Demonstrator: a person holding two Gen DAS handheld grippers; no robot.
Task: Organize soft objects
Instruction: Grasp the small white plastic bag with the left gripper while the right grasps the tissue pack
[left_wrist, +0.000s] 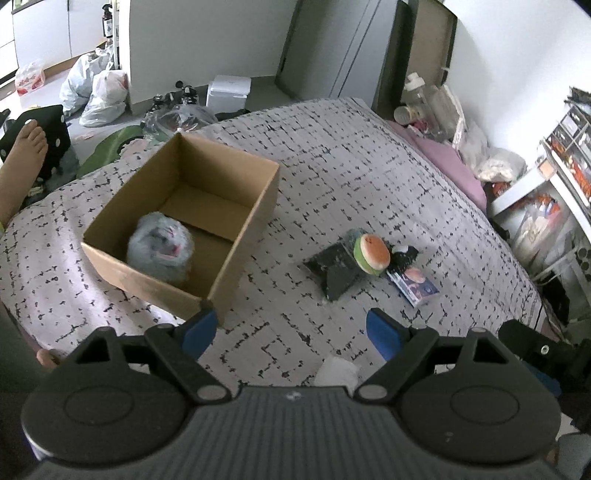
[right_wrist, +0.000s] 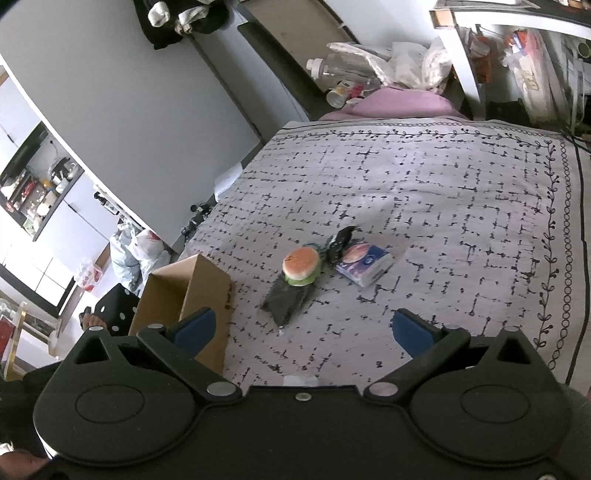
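Observation:
An open cardboard box (left_wrist: 236, 206) stands on the patterned bedspread (left_wrist: 332, 155), with a grey fluffy plush toy (left_wrist: 160, 248) inside, blurred. To its right lie a burger-shaped soft toy (left_wrist: 371, 254), a dark packet (left_wrist: 334, 269), a small black crumpled item (left_wrist: 404, 254) and a tissue pack (left_wrist: 415, 286). My left gripper (left_wrist: 291, 332) hangs open and empty over the bedspread near the box's front corner. In the right wrist view the burger toy (right_wrist: 301, 266), dark packet (right_wrist: 288, 299) and tissue pack (right_wrist: 365, 266) lie ahead of my open, empty right gripper (right_wrist: 304, 330); the box (right_wrist: 192, 295) is at its left.
A pink pillow (left_wrist: 447, 162) with bottles and plastic bags lies at the bed's far end. White shelves (left_wrist: 561, 184) stand at the right. Bags (left_wrist: 99, 92) and a white box (left_wrist: 227, 92) sit on the floor beyond. A person's bare foot (left_wrist: 27, 144) shows at the left.

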